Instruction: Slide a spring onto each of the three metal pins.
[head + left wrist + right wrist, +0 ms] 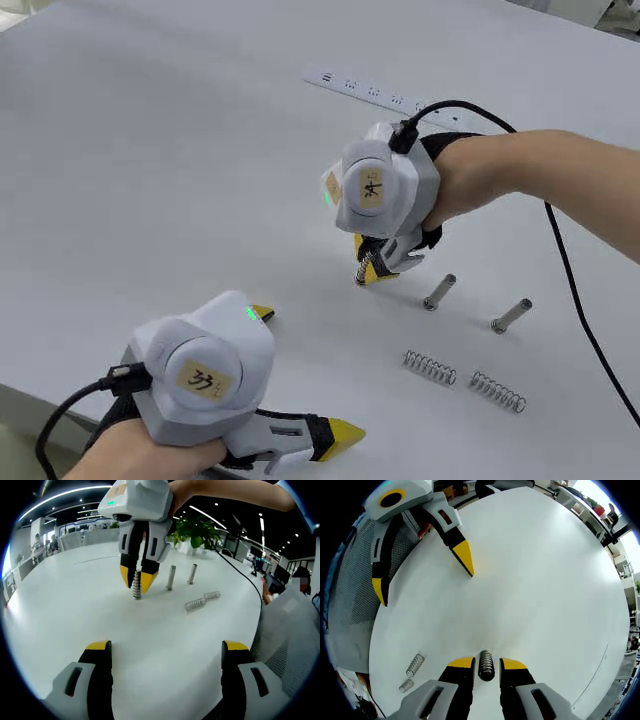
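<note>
Currently pinching a spring (136, 582) in right gripper (372, 272), left gripper (166, 645) wide, empty; risks buckling it or toppling pins (438, 292) alongside if pushed crooked.

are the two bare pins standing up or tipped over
Standing up. In the left gripper view the nearer bare pin and the farther bare pin each stand on end on the table, apart.

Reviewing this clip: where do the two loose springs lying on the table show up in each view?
Head view: loose springs at lower right, nearer than the two pins.
Left gripper view: right of centre, right of the pins.
Right gripper view: lower left edge.
Shared landmark: right gripper closed on the upright spring.
</note>
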Demonstrator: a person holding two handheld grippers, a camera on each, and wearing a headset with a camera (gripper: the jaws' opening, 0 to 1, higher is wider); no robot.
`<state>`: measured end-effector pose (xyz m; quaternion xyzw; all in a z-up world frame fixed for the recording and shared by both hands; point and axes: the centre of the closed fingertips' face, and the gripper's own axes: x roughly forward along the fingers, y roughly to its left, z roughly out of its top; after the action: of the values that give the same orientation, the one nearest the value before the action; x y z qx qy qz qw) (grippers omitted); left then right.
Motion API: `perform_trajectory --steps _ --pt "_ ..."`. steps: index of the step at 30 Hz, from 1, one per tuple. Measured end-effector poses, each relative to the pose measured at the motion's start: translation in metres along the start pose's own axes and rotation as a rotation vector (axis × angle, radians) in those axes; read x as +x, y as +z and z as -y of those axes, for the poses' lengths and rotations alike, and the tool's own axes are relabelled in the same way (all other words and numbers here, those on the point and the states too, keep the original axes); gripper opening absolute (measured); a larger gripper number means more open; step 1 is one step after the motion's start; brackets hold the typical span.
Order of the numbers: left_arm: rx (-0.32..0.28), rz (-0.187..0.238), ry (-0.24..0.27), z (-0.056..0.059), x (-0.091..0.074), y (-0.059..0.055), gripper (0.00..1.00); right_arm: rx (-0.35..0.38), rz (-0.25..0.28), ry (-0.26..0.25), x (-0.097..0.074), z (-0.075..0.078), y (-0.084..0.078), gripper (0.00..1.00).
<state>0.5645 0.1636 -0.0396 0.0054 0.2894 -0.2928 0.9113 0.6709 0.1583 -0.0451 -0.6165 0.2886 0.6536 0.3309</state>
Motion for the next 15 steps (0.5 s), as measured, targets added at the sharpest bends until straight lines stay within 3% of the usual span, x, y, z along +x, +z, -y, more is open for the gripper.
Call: perform_trajectory --steps 3,8,15 --pt "0.001 -0.001 -0.001 0.0001 -0.0004 0.0007 0.89 0.013 0.004 -0.001 0.0009 0.0007 -0.0014 0.27" --pt "0.007 -0.001 -0.003 -0.0002 -0.0006 0.0023 0.89 0.031 0.019 -0.023 0.0007 0.0026 -0.0035 0.58" --pt "0.012 0.003 0.001 -0.0023 -0.0023 0.0064 0.89 0.077 0.07 -0.048 -0.0032 0.0052 -0.0011 0.82"
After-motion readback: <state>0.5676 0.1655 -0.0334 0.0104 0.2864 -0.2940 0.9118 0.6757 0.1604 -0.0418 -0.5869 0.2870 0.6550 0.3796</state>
